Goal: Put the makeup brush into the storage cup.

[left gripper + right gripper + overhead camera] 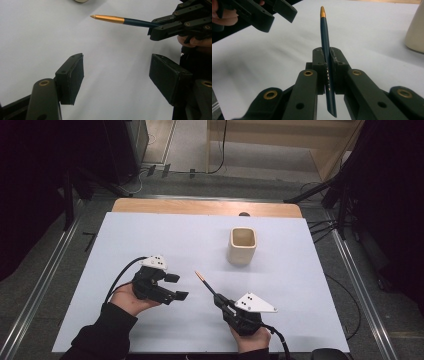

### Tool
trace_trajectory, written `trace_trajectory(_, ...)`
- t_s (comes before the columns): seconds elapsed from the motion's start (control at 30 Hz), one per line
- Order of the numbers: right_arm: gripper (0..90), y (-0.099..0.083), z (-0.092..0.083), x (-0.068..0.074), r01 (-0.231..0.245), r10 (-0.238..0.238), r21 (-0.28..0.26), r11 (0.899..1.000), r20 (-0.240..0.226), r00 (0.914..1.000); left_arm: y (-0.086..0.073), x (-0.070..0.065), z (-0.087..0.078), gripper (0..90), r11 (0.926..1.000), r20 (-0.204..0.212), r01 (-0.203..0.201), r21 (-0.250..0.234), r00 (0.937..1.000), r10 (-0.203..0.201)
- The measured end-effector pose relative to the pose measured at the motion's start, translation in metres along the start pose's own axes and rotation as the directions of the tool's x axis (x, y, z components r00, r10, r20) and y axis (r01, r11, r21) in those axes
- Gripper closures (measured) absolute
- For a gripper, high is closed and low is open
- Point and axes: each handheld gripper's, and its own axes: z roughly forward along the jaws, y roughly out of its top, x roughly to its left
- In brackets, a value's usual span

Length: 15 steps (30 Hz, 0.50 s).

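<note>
Two hand-held grippers over white desk [165,240]. Right hand-held gripper [220,299], near right: jaws pressed together, pinching dark blue pen [209,285] along lower barrel. Pen clear of desk, gold tip aimed far-left. Left hand-held gripper [177,286], near left: jaws spread, nothing between pads, just beside pen tip. Cream cup [242,245] upright at far right, well apart from both.

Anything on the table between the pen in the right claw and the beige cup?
Nothing visible. The right claw is shut on the pen, whose gold tip points up and left. Bare white table lies between it and the cup. The open left claw sits off to the left, outside that stretch.
</note>
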Motion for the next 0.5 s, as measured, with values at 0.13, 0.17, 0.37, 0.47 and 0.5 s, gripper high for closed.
trace_trajectory(0.13,84.7,-0.0005,0.0035,0.0044,-0.003,0.003,-0.015,1.0,-0.001,1.0,0.0011,-0.0011,0.0026,29.0,1.0,0.0,0.004,-0.006,1.0,-0.004)
trace_trajectory(0.17,84.7,-0.0006,0.0051,0.0062,0.001,-0.001,-0.019,1.0,-0.003,1.0,0.0013,-0.0016,0.0032,29.2,0.9999,0.003,0.007,-0.008,1.0,-0.007)
trace_trajectory(0.37,84.7,-0.0012,0.0071,0.0081,-0.001,0.001,-0.027,1.0,-0.005,1.0,0.0039,-0.0044,0.0021,31.5,0.997,0.015,0.054,-0.055,0.9984,-0.054)
trace_trajectory(0.47,84.7,-0.0007,0.0075,0.0081,-0.01,0.01,-0.039,0.999,-0.014,0.9999,0.0054,-0.0049,0.0012,32.9,0.993,0.034,0.081,-0.086,0.9964,-0.078)
trace_trajectory(0.5,84.7,-0.0007,0.0075,0.0081,-0.01,0.01,-0.039,0.999,-0.014,0.9999,0.0058,-0.0058,0.0016,32.9,0.992,0.033,0.086,-0.092,0.996,-0.083)
